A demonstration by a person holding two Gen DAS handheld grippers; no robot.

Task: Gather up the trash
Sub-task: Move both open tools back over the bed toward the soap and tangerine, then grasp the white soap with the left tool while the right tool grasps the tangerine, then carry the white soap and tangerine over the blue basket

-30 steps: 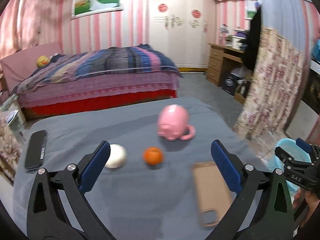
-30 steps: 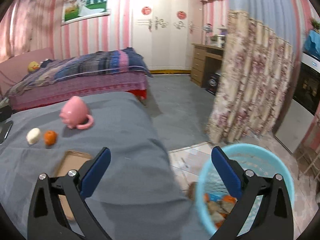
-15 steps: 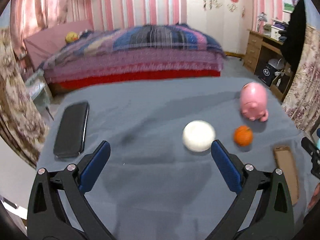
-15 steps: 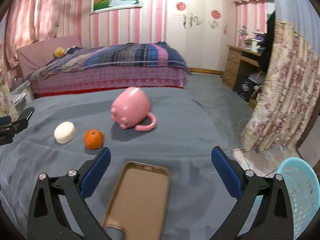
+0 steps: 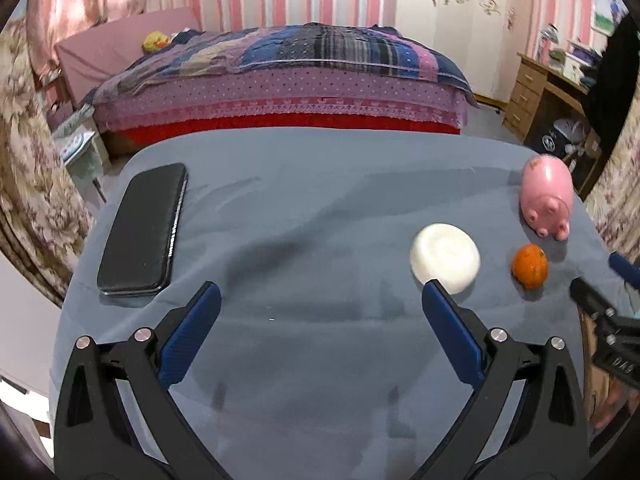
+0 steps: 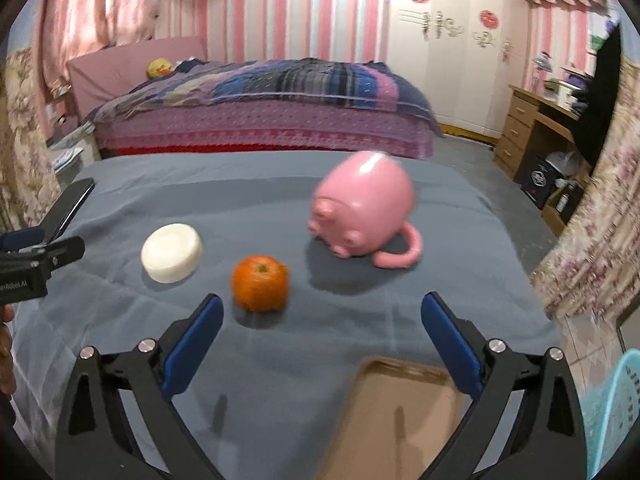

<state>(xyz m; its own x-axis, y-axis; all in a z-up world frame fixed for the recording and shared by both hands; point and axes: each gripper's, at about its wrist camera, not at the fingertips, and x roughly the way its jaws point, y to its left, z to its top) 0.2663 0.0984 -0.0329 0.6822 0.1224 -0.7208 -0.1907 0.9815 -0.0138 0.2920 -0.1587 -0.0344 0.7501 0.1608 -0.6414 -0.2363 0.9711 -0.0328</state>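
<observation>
On the grey-blue tablecloth (image 5: 304, 208) lie a white round puck (image 5: 445, 258), an orange fruit (image 5: 529, 266) and a tipped pink pig mug (image 5: 547, 194). My left gripper (image 5: 320, 300) is open above bare cloth, its right fingertip just before the puck. The right wrist view shows the same puck (image 6: 172, 258), orange (image 6: 261, 282) and mug (image 6: 366, 210). My right gripper (image 6: 320, 312) is open with nothing between its fingers, the orange just ahead of its left fingertip. The other gripper's tip (image 6: 44, 254) shows at the left edge.
A black phone (image 5: 144, 232) lies at the table's left side. A tan phone case (image 6: 396, 416) sits under the right gripper. The rim of a light blue basket (image 6: 616, 412) shows on the floor at the right. A bed (image 5: 280, 80) stands behind the table.
Both views have swung left across the table. The right gripper left the blue basket and now faces the orange and mug. The left gripper came closer to the white puck.
</observation>
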